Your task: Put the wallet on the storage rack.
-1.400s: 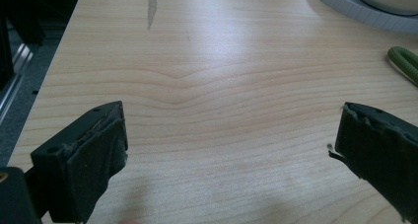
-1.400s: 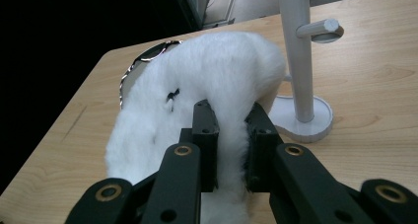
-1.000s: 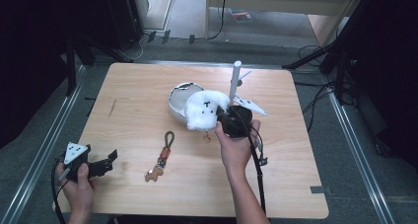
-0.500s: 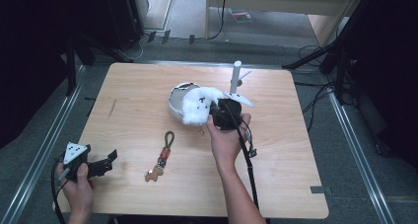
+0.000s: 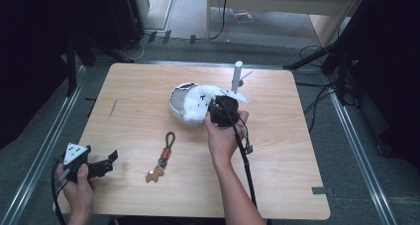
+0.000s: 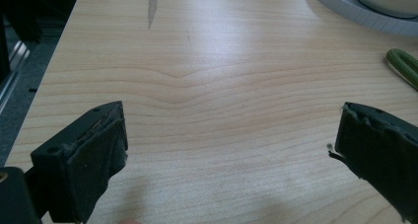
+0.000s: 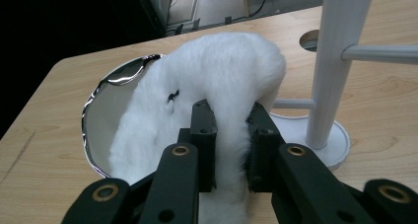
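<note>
Right tool (image 7: pixel 231 147) pinches a fold of the white plush (image 5: pixel 198 102) over the bowl (image 5: pixel 174 102) mid-worktop, left tool (image 6: pixel 231 150) open and idle; plush light, soft, compressible — grip deep.

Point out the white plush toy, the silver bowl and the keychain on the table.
white plush toy (image 7: pixel 217 76): right gripper view, on its fluffy body above the jaws.
silver bowl (image 7: pixel 121 76): right gripper view, on its shiny rim.
keychain (image 5: pixel 163 158): high view, on the strap's middle.
</note>
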Motion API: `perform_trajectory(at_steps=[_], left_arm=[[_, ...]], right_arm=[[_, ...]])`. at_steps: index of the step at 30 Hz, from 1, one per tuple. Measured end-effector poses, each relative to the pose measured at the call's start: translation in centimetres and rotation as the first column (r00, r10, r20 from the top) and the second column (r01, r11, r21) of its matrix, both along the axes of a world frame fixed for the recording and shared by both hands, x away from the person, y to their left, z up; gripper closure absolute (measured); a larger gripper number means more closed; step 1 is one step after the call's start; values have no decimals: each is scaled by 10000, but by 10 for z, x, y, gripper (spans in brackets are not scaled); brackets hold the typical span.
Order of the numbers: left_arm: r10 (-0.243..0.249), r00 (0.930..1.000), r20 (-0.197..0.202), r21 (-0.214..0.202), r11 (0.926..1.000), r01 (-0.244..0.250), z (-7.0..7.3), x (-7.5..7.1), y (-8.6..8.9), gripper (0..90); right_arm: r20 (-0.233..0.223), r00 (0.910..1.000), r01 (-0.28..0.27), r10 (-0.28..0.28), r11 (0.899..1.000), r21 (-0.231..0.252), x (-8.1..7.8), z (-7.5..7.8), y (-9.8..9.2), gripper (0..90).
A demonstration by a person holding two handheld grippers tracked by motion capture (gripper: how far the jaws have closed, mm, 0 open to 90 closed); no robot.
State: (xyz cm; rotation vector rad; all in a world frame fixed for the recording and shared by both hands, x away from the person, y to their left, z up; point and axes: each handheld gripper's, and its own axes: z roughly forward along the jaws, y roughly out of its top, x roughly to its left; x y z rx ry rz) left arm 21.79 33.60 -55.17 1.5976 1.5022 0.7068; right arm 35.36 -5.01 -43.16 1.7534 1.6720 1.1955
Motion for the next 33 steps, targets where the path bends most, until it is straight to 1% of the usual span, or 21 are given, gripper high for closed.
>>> perform_trajectory(at_steps=[2,8,10,13,16,18,21,24,26,28,29,30,32,33], left_arm=[[2,10000,-7,13,10000,-2,0,0,0,0],[8,10000,1,-15,10000,-8,0,0,0,0],[10,10000,-2,-10,10000,-10,0,0,0,0],[5,10000,-13,-12,10000,-5,0,0,0,0],[-1,10000,-20,-19,10000,1,0,0,0,0],[-1,10000,-18,-18,10000,1,0,0,0,0],[1,10000,-22,-12,10000,-1,0,0,0,0],[-20,10000,-8,-31,10000,20,0,0,0,0],[-15,10000,-6,-29,10000,15,0,0,0,0],[-24,10000,-9,-32,10000,24,0,0,0,0],[-19,10000,-2,-37,10000,19,0,0,0,0],[-9,10000,-4,-51,10000,9,0,0,0,0],[-15,10000,-4,-50,10000,15,0,0,0,0],[-19,10000,-10,-39,10000,19,0,0,0,0]], right_arm=[[39,10000,28,-28,10000,-79,1,0,1,785],[-98,9994,317,-322,9985,-435,5,-1,9,780],[-139,9992,379,-385,9985,-405,6,-1,12,777],[-60,9994,352,-355,9986,-401,8,-2,15,774],[-66,9988,482,-487,9971,-582,11,-3,21,774],[-109,9983,565,-573,9965,-616,12,-3,23,774],[-56,9987,498,-503,9964,-682,14,-4,26,770],[-15,9980,636,-639,9954,-722,16,-4,29,751],[33,9981,619,-618,9954,-738,16,-4,29,746],[89,9980,631,-627,9957,-676,18,-4,29,711],[89,9980,631,-627,9957,-676,18,-4,29,711],[215,9991,373,-365,9985,-395,18,-3,27,666],[277,9992,300,-291,9990,-332,17,-2,26,654],[372,9993,22,-20,10000,-42,17,0,24,622]])
